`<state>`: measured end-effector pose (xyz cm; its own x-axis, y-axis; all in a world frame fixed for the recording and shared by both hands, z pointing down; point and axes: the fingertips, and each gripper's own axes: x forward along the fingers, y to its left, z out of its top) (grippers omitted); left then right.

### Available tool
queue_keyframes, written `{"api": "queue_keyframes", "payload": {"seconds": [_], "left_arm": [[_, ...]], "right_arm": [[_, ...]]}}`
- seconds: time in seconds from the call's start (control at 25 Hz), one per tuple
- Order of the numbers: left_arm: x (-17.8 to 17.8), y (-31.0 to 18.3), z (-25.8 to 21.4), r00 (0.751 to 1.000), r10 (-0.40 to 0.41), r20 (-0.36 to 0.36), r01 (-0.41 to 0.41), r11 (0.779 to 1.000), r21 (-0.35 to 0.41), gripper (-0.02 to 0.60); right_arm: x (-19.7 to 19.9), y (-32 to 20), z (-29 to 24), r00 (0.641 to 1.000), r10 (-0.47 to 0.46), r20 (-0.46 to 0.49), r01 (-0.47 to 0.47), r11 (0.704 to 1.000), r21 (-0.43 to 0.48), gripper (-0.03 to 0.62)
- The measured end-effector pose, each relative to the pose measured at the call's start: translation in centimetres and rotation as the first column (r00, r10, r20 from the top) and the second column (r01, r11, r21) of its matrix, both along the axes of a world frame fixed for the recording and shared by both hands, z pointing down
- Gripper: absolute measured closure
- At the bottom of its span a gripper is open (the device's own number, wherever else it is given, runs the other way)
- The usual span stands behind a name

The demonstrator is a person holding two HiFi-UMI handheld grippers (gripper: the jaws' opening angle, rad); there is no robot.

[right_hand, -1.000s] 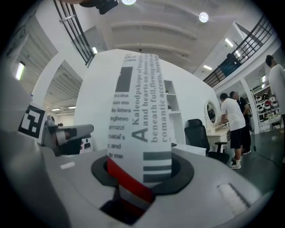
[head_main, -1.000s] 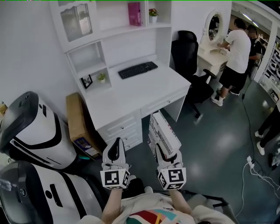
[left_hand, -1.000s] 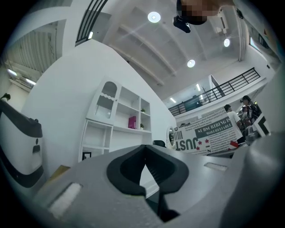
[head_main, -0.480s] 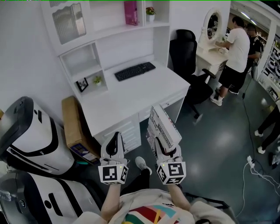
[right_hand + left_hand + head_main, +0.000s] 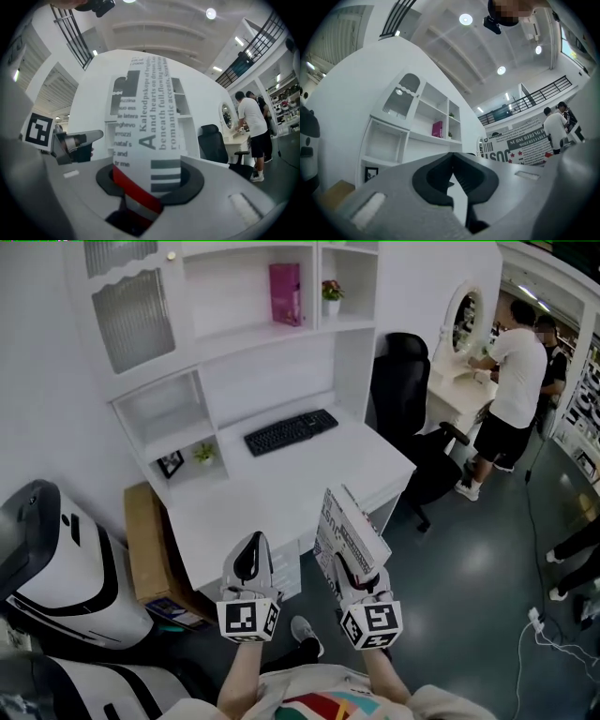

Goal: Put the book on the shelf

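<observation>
We judge this the carry step: the shelf (image 5: 234, 332) at upper centre, above the tabletop (image 5: 281, 484), calls for a raise and reach. The book (image 5: 352, 526) stands lower centre, clamped in our right tool (image 5: 359, 577). Our left tool (image 5: 248, 563), beside it, is pressed together, empty; both point forward.

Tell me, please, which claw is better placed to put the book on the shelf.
Right. The right claw grips the book, held upright before the desk and its shelf. The left claw is shut and holds nothing.
</observation>
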<state>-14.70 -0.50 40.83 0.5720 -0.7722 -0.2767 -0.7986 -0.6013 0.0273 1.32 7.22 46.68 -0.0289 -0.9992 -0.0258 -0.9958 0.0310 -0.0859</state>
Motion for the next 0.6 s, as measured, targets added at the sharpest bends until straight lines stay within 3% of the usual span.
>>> {"api": "queue_keyframes", "payload": {"seconds": [0.2, 0.36, 0.6], "left_arm": [[1.1, -7.4, -1.9, 1.000, -0.023, -0.004, 0.023, 1.000, 0.010, 0.577], [1.9, -12.9, -2.4, 0.999, -0.037, -0.006, 0.037, 0.999, 0.012, 0.577], [2.8, -19.0, -3.4, 0.997, -0.074, 0.001, 0.074, 0.997, 0.017, 0.577]], "right_arm": [[-0.1, -8.0, -2.4, 0.994, -0.100, 0.047, 0.099, 0.995, 0.027, 0.433], [-0.1, -14.3, -3.4, 0.991, -0.131, 0.016, 0.131, 0.991, 0.017, 0.433], [1.3, -21.8, -3.9, 0.986, -0.158, 0.045, 0.159, 0.987, -0.004, 0.433]]}}
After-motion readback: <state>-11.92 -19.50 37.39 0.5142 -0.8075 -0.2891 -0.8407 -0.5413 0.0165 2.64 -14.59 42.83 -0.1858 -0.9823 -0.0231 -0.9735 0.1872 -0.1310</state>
